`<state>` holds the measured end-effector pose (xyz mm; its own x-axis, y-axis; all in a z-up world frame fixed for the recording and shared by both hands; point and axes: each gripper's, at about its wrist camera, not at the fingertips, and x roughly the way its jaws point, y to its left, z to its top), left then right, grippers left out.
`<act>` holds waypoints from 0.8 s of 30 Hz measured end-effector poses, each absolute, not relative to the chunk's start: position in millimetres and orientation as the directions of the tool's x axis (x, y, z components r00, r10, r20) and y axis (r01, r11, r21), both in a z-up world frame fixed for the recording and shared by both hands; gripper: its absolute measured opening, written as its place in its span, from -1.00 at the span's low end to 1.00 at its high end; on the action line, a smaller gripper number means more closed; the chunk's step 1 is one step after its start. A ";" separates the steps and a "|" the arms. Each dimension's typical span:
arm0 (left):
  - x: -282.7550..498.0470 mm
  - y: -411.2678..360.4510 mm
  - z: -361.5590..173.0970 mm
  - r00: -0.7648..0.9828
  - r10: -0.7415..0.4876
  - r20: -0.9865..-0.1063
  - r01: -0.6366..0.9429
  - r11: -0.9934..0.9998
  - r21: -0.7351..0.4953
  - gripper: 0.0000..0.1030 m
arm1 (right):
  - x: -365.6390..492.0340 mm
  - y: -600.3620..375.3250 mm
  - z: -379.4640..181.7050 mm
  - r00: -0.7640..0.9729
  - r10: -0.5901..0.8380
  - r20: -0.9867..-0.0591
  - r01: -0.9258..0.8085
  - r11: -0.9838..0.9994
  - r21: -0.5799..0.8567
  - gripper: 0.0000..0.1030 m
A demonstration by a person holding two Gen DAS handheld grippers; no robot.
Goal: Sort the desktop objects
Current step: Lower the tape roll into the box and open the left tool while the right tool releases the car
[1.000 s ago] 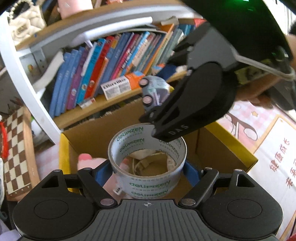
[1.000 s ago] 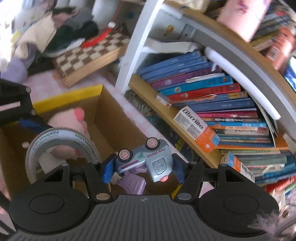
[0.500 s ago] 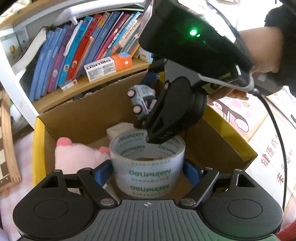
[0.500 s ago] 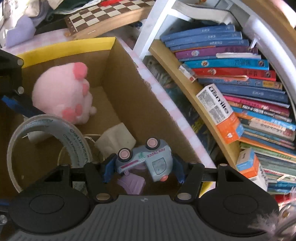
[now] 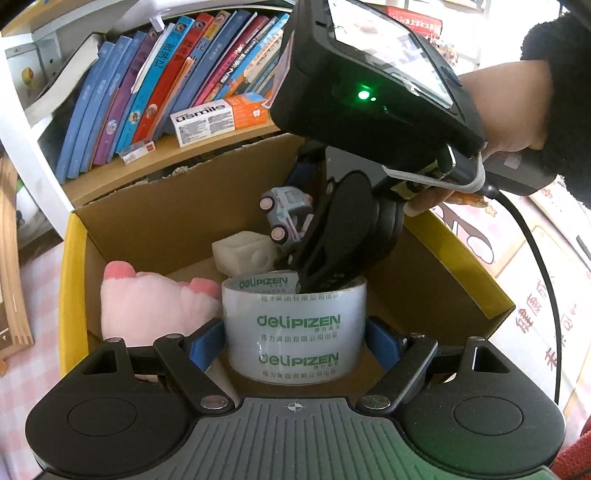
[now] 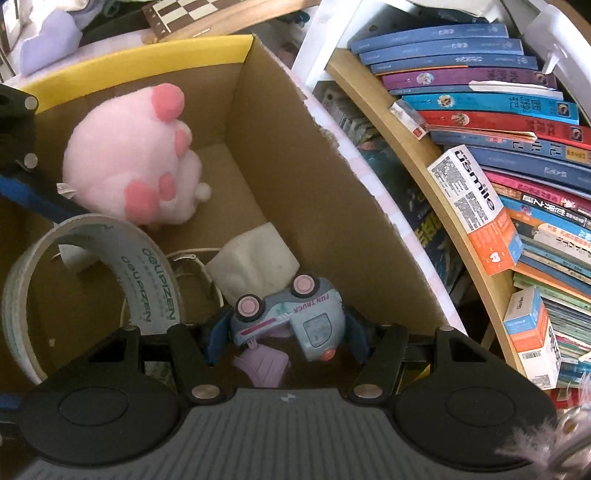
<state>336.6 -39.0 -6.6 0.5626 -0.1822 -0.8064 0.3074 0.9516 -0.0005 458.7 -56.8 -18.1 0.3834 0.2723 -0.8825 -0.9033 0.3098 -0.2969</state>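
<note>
My left gripper (image 5: 295, 341) is shut on a roll of clear tape (image 5: 294, 326) printed "DELIPIZEN" and holds it low inside the open cardboard box (image 5: 155, 218). My right gripper (image 6: 284, 326) is shut on a blue-grey toy truck (image 6: 291, 317), tipped on its side with pink wheels up, over the same box (image 6: 295, 192). In the left wrist view the right gripper and truck (image 5: 286, 214) hang just behind the tape. In the right wrist view the tape (image 6: 92, 269) is at lower left.
In the box lie a pink plush toy (image 6: 133, 162), a white foam block (image 6: 255, 262), a thin cord (image 6: 192, 258) and a lilac piece (image 6: 262, 365). A wooden bookshelf (image 6: 491, 155) with books and an orange-white carton (image 5: 218, 118) stands behind. A chessboard (image 6: 199, 11) lies beyond.
Both grippers have gone down deeper into the box with their loads. The truck now sits lower, close above the white block, and the tape is near the box floor.
</note>
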 end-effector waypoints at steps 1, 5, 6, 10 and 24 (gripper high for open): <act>336.7 -38.7 -6.7 0.563 -0.182 -0.807 0.304 0.953 -0.002 0.64 | 458.7 -56.4 -18.2 0.383 0.270 -0.883 -0.904 0.308 -0.298 0.18; 333.6 -39.3 -5.0 0.577 -0.171 -0.798 0.297 0.955 0.010 0.65 | 458.8 -55.9 -18.1 0.382 0.267 -0.884 -0.904 0.308 -0.298 0.19; 333.2 -39.8 -4.3 0.581 -0.170 -0.796 0.299 0.954 0.013 0.66 | 458.6 -56.1 -17.6 0.383 0.269 -0.884 -0.903 0.309 -0.298 0.22; 329.3 -41.0 -0.4 0.597 -0.167 -0.784 0.303 0.953 0.028 0.71 | 459.3 -58.5 -14.1 0.383 0.278 -0.881 -0.900 0.326 -0.289 0.27; 303.3 -36.4 28.5 0.705 -0.189 -0.684 0.277 0.961 0.020 0.78 | 439.7 -92.9 30.2 0.469 0.389 -0.793 -0.833 0.493 -0.251 0.40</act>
<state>303.3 -36.4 28.5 0.7048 -0.1891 -0.6837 0.2773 0.9606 0.0202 439.7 -92.9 30.2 0.4693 0.3893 -0.7925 -0.8329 0.4933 -0.2509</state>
